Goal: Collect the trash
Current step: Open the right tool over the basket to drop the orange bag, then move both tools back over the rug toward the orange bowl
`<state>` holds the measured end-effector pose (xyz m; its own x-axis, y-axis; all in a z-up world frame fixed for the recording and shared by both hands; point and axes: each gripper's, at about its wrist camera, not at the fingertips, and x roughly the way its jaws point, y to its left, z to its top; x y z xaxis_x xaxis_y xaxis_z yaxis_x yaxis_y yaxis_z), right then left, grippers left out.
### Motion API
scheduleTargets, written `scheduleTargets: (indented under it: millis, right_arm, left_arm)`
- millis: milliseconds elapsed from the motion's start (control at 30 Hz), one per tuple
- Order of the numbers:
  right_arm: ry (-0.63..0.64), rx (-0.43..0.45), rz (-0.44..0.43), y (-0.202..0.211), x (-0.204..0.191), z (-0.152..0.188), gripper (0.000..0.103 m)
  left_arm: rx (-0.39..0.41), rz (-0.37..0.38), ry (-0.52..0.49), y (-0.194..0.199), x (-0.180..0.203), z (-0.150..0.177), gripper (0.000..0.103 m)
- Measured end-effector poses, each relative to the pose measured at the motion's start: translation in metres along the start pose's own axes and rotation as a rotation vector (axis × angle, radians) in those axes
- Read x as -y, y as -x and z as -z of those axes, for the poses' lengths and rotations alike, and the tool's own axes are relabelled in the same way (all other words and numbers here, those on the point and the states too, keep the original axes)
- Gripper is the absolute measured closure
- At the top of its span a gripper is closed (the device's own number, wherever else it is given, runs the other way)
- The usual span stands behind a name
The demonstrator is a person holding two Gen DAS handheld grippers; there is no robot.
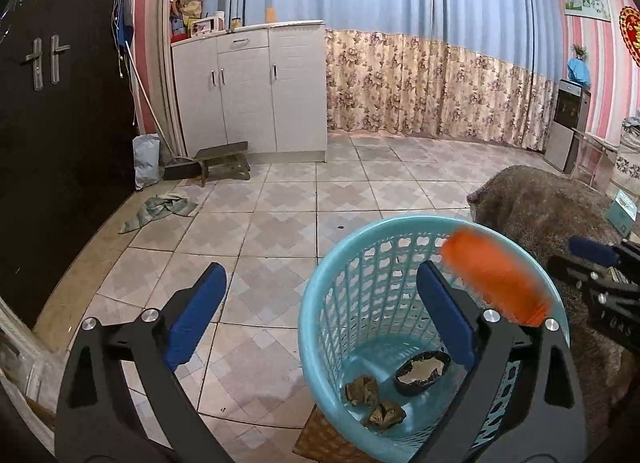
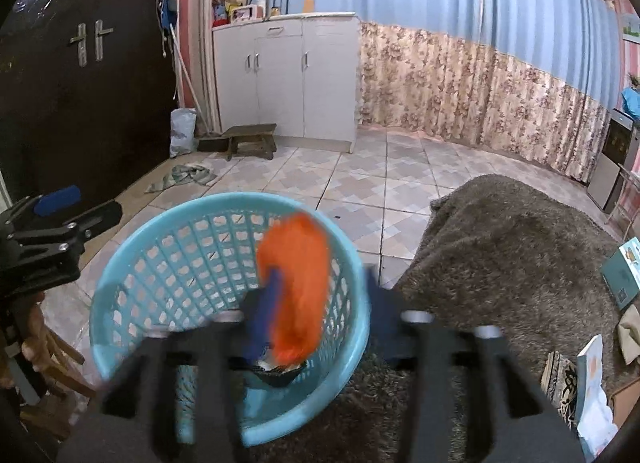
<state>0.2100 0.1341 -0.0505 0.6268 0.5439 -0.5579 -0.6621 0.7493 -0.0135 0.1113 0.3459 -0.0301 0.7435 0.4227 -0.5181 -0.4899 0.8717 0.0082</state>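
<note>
Tiled floor (image 1: 280, 199) carries a basket (image 1: 320, 303); both tools' jaws stand apart, empty.

A white cabinet (image 1: 256, 87) stands far left, a wooden stool (image 1: 224, 161) before it, a brown rug (image 2: 500, 247) near right.

Open tiled floor (image 1: 280, 223) left of the blue basket (image 1: 320, 303); a brown rug (image 2: 500, 243) borders its right. An orange object (image 2: 296, 287) occupies the basket mouth.
</note>
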Motion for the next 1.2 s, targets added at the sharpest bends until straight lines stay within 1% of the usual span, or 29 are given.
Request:
scheduleTargets:
  millis: [133,167,200,300,367,500,600,667,800,900,1000,1033,1100,1200]
  right_arm:
    - [-0.013,0.006,0.001,0.004,0.006,0.001,0.045]
    - [-0.017,0.01,0.004,0.006,0.008,0.0,0.038]
    - [-0.022,0.015,0.006,0.008,0.01,0.0,0.027]
    - [-0.042,0.053,0.026,0.021,0.018,-0.001,0.017]
    - [-0.06,0.067,0.038,0.031,0.026,-0.002,0.014]
    - [-0.102,0.084,0.066,0.052,0.049,-0.001,0.012]
    - [-0.138,0.097,0.103,0.07,0.07,0.001,0.011]
    - [-0.172,0.101,0.137,0.085,0.09,0.006,0.011]
    - [-0.239,0.106,0.217,0.114,0.134,0.018,0.011]
    - [-0.312,0.107,0.257,0.136,0.172,0.03,0.011]
    - [-0.36,0.104,0.325,0.16,0.211,0.048,0.011]
    - [-0.364,0.101,0.351,0.168,0.22,0.055,0.011]
    - [-0.362,0.093,0.405,0.183,0.238,0.068,0.011]
    - [-0.343,0.07,0.484,0.202,0.258,0.087,0.011]
  left_arm:
    - [-0.006,0.001,0.006,0.0,0.0,0.0,0.009]
    - [-0.007,0.001,0.006,0.001,0.001,0.001,0.009]
    - [-0.007,0.0,0.005,0.002,0.002,0.001,0.009]
    - [0.001,-0.009,-0.001,0.009,0.009,0.0,0.006]
    - [0.001,-0.001,0.001,0.011,0.014,-0.001,0.006]
    - [-0.004,0.022,0.004,0.018,0.028,-0.004,0.006]
    - [-0.005,0.057,0.011,0.026,0.046,-0.007,0.006]
    - [-0.003,0.08,0.014,0.03,0.057,-0.008,0.006]
    - [-0.008,0.137,-0.007,0.038,0.093,-0.008,0.006]
    - [-0.009,0.167,-0.029,0.044,0.12,-0.007,0.006]
    - [-0.017,0.216,-0.038,0.05,0.149,-0.003,0.006]
    - [-0.023,0.24,-0.044,0.052,0.162,-0.001,0.006]
    - [-0.028,0.263,-0.056,0.055,0.179,0.003,0.006]
    - [-0.04,0.31,-0.081,0.06,0.213,0.01,0.006]
